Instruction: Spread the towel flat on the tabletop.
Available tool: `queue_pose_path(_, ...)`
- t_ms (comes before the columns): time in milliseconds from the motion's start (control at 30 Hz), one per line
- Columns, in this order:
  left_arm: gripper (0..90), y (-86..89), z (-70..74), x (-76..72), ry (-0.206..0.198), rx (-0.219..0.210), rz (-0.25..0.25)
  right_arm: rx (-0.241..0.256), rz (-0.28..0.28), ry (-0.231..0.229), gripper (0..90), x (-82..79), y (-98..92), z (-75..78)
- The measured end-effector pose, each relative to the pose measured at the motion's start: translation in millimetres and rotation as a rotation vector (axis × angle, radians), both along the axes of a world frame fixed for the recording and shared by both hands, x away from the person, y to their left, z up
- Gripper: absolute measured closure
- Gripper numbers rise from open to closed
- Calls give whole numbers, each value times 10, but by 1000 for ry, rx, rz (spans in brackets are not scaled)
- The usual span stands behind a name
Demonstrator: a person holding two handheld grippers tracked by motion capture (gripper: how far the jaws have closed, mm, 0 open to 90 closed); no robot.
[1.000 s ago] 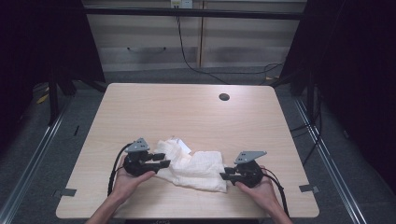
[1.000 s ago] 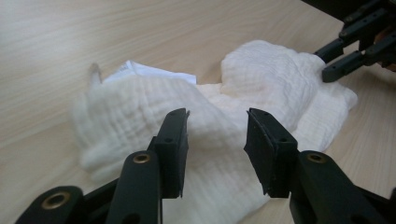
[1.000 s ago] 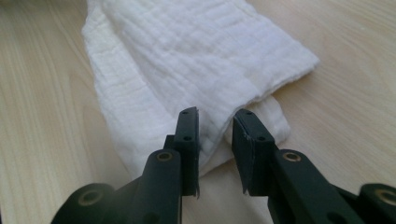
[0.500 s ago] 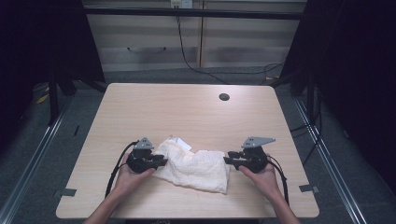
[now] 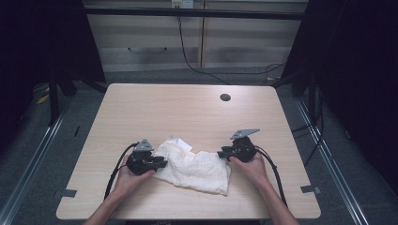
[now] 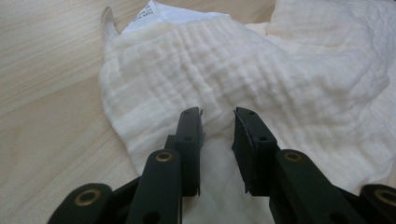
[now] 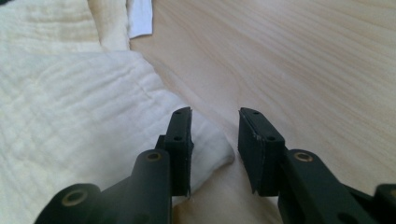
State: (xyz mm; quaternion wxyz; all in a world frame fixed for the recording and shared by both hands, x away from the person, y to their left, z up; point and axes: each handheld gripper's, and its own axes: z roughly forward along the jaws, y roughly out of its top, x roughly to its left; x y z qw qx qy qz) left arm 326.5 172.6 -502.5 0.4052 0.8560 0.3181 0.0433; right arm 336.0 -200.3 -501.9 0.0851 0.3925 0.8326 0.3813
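Looking at your cloth (image 5: 195,165): cream, crinkly, bunched near table (image 5: 187,112) front edge; left gripper (image 6: 217,122), right gripper (image 7: 214,122) both spread, gripping nothing; far half wide open.

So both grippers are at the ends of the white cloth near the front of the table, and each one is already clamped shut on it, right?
Not quite. Both grippers are at the ends of the white cloth, but neither is clamped. The left gripper view shows the left gripper with jaws apart over the fabric, and the right gripper view shows the right gripper open at the cloth's edge.

light wooden table (image 5: 155,110), round dark hole (image 5: 225,97), grey floor (image 5: 42,140)
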Motion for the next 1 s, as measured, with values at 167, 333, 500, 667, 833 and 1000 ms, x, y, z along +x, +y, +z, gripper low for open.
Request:
queue_pose_path(167,701,-6,0,-11,-7,7,4,-47,38,-16,677,-84,24,6)
queue_pose_path(333,698,-9,5,-27,-10,15,2,-37,60,-20,862,-146,36,-3)
queue_pose_path(500,690,-5,8,-51,-11,17,-1,37,14,-52,871,-145,-63,115)
queue_pose_path(667,660,-80,37,-159,-2,41,-29,103,-51,-125,873,-187,-221,298)
queue_pose_path(833,660,-199,61,-241,8,58,-86,121,-116,-162,873,-210,-353,377)
queue_pose_path(1000,631,-91,136,-176,13,-7,-66,112,-120,-141,873,-207,-383,319)
